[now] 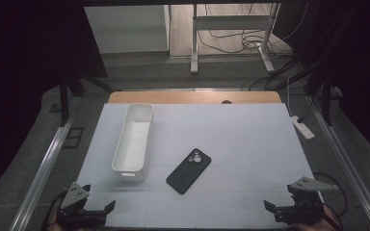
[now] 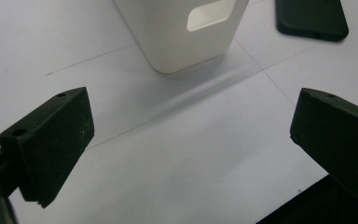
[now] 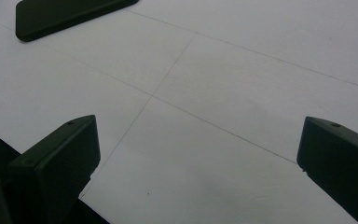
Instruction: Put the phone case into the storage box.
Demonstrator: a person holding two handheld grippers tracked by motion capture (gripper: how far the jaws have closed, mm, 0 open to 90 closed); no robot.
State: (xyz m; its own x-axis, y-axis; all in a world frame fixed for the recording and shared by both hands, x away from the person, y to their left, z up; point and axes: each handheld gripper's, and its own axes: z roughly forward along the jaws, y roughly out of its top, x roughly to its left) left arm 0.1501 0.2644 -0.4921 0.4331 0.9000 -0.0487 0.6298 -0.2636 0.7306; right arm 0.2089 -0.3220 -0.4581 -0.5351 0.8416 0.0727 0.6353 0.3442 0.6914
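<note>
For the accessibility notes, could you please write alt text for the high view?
A black phone lies camera side up near the middle of a white table, just right of a long, empty white bin. At the near corners, the left gripper and the right gripper wait open, clear of both.

light: dim, dark surround | table (image 1: 250,139): evenly lit | shadows: soft | focus: slightly soft
</note>
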